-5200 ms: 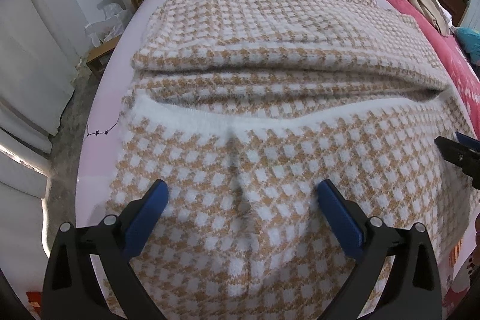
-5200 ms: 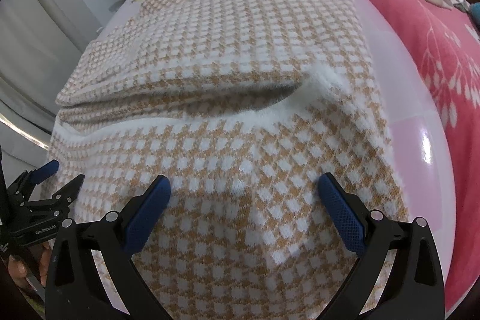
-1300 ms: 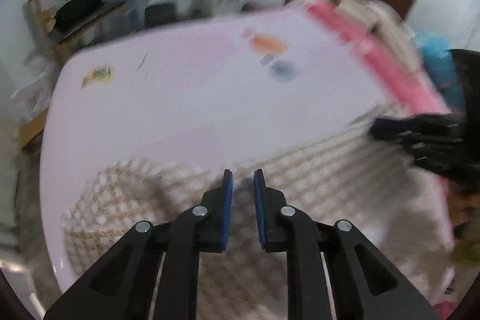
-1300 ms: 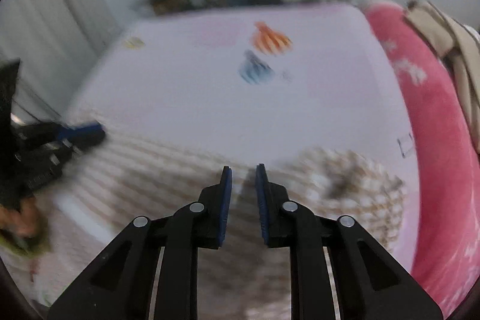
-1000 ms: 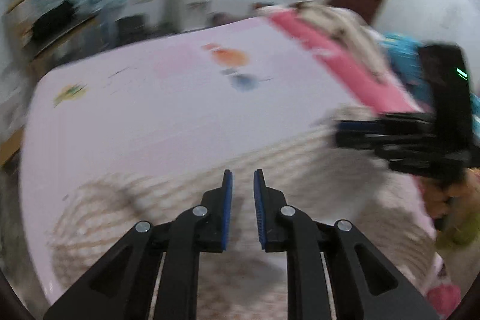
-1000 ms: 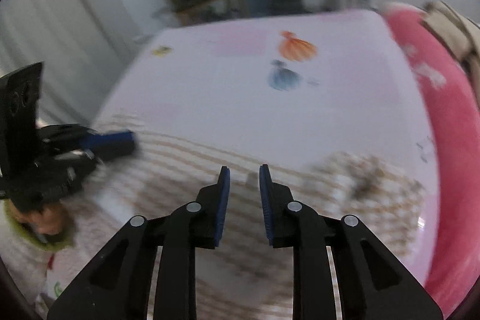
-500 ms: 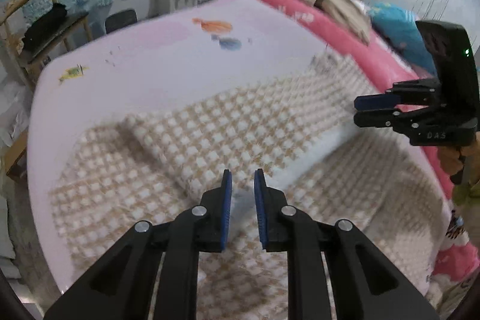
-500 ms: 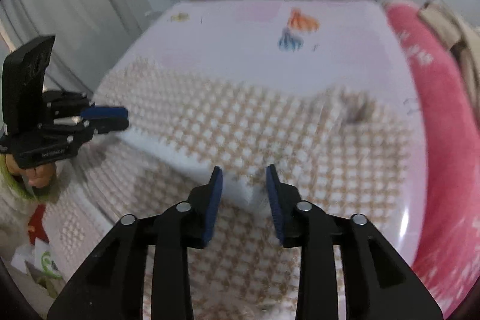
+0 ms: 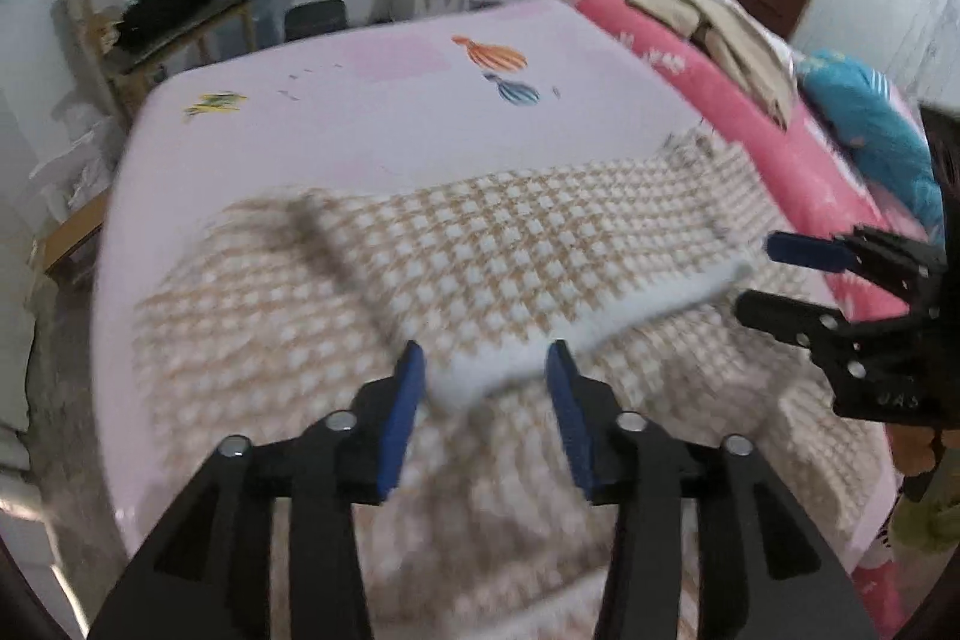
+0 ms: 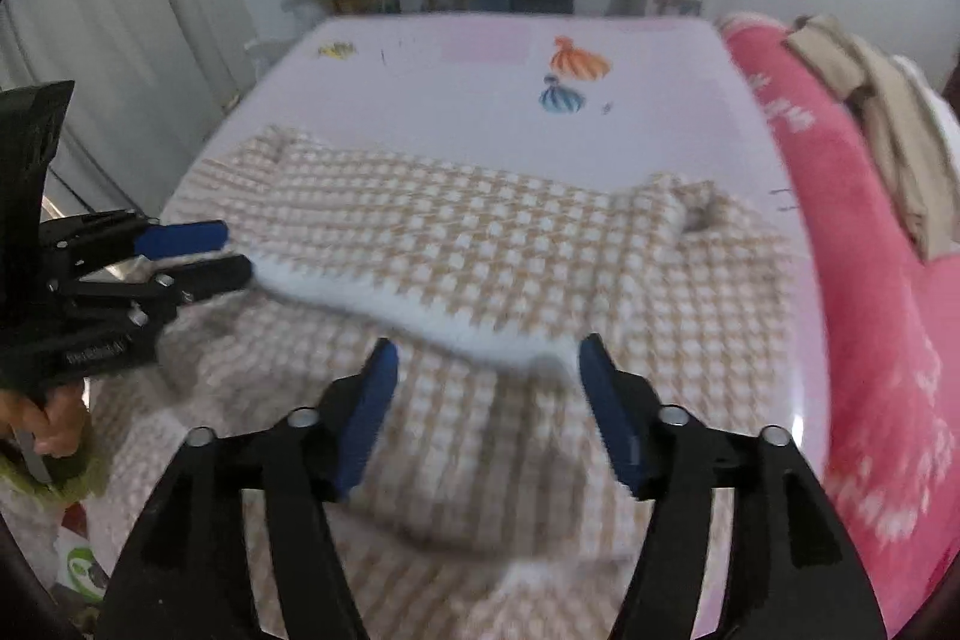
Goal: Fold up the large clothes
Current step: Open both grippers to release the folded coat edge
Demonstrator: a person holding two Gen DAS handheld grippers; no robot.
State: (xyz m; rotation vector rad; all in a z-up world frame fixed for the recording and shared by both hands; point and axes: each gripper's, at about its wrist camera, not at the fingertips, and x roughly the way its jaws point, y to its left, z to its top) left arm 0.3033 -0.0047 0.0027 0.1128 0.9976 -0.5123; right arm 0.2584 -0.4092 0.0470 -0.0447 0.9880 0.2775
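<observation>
Left wrist — sweater [image 9: 540, 244] hem (folded over)

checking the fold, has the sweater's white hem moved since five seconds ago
Yes. The white hem of the sweater has moved toward the camera, uncovering the balloon print.

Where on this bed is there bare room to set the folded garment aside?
The lilac sheet lies bare beyond the checked sweater, up to the printed fish. Crowded: the pink quilt side with beige clothes, and the near half under the sweater.

Opening right hand-held gripper [image 10: 486, 376] over checked sweater [image 10: 480, 244]
</observation>
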